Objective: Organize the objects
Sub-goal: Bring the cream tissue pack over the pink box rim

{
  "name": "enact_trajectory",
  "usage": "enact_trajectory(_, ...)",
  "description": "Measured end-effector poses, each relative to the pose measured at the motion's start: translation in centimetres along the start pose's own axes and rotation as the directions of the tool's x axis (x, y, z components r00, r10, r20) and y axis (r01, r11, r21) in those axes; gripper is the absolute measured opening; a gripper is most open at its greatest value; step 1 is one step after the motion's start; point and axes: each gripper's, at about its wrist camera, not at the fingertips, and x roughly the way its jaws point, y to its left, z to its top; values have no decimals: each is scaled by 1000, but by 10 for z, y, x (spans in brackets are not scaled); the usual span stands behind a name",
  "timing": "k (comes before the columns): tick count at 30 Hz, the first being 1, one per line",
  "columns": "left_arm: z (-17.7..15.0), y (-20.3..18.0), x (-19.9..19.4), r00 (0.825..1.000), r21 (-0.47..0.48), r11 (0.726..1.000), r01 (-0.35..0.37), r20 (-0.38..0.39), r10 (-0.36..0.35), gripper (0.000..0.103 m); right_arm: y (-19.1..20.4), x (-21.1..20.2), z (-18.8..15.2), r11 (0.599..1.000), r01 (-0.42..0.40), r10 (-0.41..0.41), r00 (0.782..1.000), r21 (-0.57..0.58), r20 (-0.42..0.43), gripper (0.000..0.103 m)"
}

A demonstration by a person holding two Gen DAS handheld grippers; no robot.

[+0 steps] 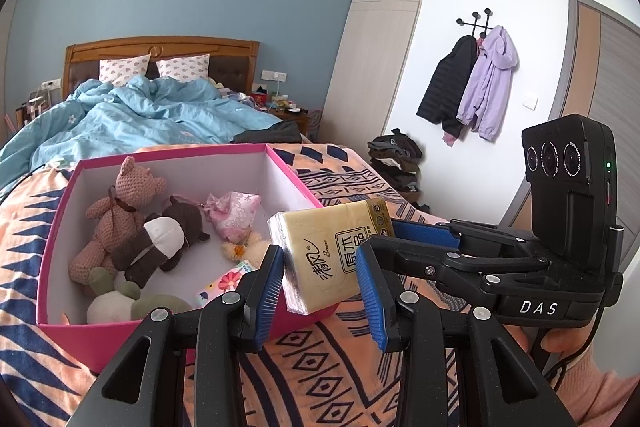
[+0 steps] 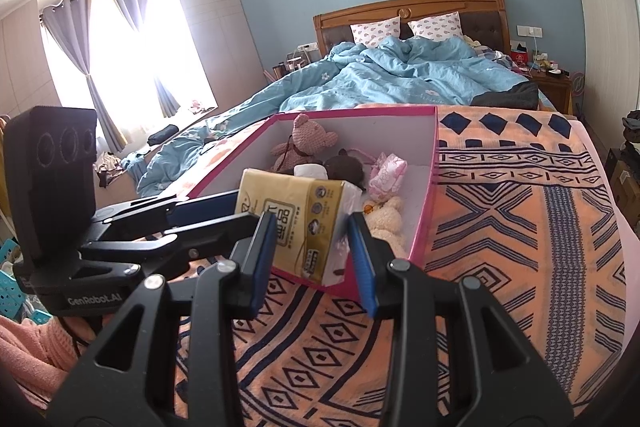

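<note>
In the left wrist view, your left gripper (image 1: 320,281) pinches a yellow tissue pack (image 1: 332,255) between its two blue pads (image 1: 267,291). The pack is tilted and hangs over the near corner of the pink box (image 1: 288,167), which stands on the patterned orange blanket (image 1: 352,359). Inside the box you see a knitted teddy bear (image 1: 116,211), a brown and white plush toy (image 1: 164,239), a pink pouch (image 1: 234,213) and a pale green plush toy (image 1: 120,303). Your right gripper (image 1: 404,231) comes in from the right, and its blue fingers reach the far end of the same pack.

In the right wrist view, your right gripper (image 2: 312,251) is closed on the other end of the tissue pack (image 2: 296,223), with one blue pad (image 2: 264,259) on each side of it. The pack is above the near edge of the pink box (image 2: 424,227). Your left gripper (image 2: 200,215) enters from the left and meets the pack at its far end. The teddy bear (image 2: 308,143) and the pink pouch (image 2: 386,173) lie in the box, and a cream plush toy (image 2: 386,221) lies near the front wall.
</note>
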Motion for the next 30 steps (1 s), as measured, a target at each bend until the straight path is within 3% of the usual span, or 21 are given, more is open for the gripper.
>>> enact_trajectory(30,12,17,21,1000,-44,999,8,-25,-9,37,-14,20,13,1000,8,-8,1000,21,-21,40)
